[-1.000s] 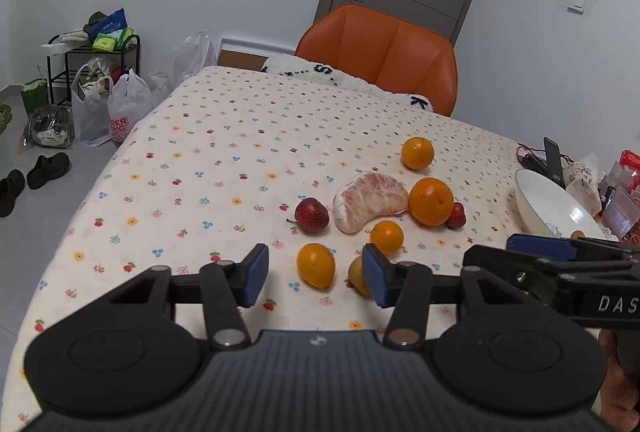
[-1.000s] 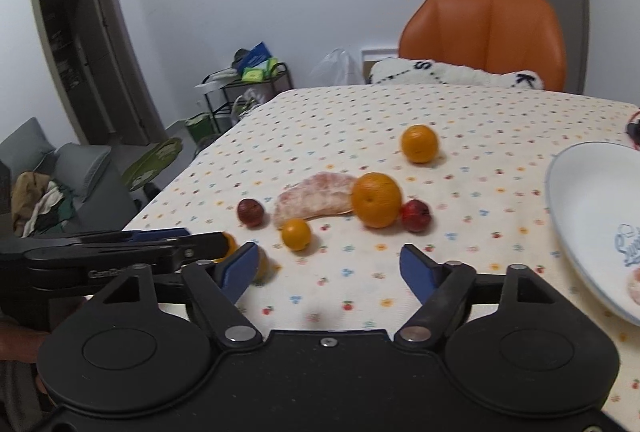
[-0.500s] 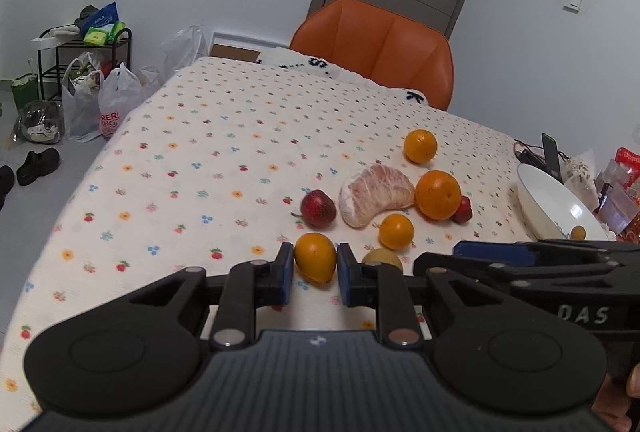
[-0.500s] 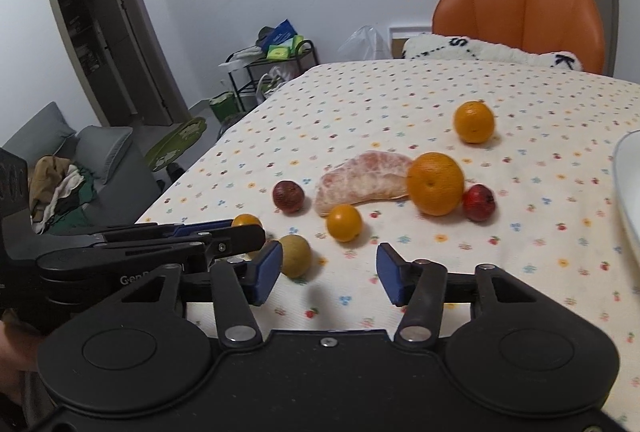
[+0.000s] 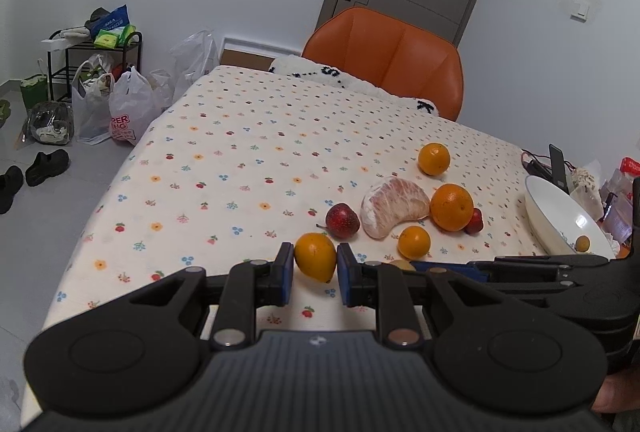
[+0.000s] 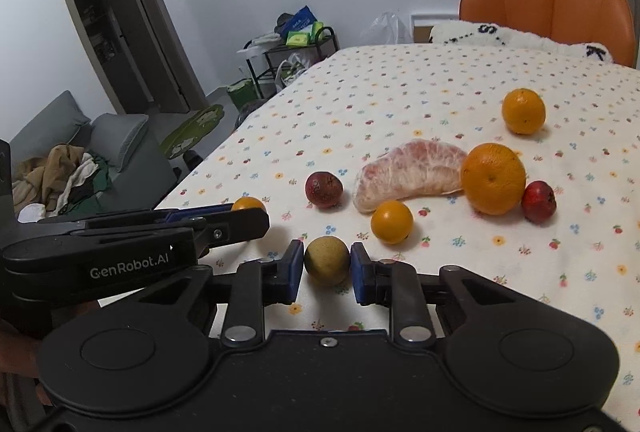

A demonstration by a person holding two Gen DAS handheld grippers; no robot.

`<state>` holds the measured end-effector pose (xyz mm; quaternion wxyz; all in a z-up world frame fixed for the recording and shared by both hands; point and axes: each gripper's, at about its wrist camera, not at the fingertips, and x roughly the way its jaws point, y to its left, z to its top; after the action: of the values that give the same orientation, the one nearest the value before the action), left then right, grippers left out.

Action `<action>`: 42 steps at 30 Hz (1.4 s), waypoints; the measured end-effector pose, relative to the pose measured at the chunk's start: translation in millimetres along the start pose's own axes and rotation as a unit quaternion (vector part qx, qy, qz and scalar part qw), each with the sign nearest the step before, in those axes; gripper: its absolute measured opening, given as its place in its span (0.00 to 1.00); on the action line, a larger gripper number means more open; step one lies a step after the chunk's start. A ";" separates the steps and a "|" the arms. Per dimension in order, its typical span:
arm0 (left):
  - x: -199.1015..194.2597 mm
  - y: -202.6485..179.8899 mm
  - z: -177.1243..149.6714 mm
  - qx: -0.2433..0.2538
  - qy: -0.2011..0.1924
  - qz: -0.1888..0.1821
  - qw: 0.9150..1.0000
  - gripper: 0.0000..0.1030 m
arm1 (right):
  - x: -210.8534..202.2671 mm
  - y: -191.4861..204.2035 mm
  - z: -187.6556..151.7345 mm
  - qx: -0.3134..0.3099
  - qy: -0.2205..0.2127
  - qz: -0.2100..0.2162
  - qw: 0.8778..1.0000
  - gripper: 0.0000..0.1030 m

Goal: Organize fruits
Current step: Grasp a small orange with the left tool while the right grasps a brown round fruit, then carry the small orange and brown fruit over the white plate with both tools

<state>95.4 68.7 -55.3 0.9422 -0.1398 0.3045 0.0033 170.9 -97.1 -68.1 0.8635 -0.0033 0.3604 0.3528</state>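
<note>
Between the fingers of the left gripper sits a pointed fruit, and between those of the right gripper a round fruit. Ahead of the left gripper lies a small dark fruit, with the peeled pomelo wedge to its right. Right again (touching the wedge) is the big orange. A smaller orange lies beyond these. The bowl stands far right on the table.

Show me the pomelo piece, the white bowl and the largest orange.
pomelo piece (image 6: 412, 174): right wrist view, middle of its flesh.
white bowl (image 5: 554, 210): left wrist view, bare inner wall.
largest orange (image 6: 493, 178): right wrist view, centre of peel.
</note>
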 end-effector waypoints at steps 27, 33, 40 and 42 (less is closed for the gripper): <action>-6.1 -72.9 7.6 0.052 -0.019 -0.022 0.998 0.20 | -71.3 -54.7 -4.2 0.035 -0.066 -0.034 0.997 0.23; -4.0 -90.7 10.2 0.062 -0.024 -0.030 0.997 0.21 | -85.5 -70.4 -7.4 0.045 -0.078 -0.047 0.995 0.23; 3.8 -116.3 14.7 0.075 -0.025 -0.048 0.996 0.20 | -106.3 -93.8 -9.6 0.061 -0.095 -0.071 0.991 0.23; 6.3 -123.8 14.7 0.080 -0.024 -0.053 0.995 0.20 | -111.7 -100.4 -11.1 0.068 -0.099 -0.076 0.990 0.23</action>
<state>120.3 -46.9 -15.2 0.9563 -0.0803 0.2729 -0.0675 170.5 -243.2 -31.4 0.9176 0.0625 0.2949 0.2592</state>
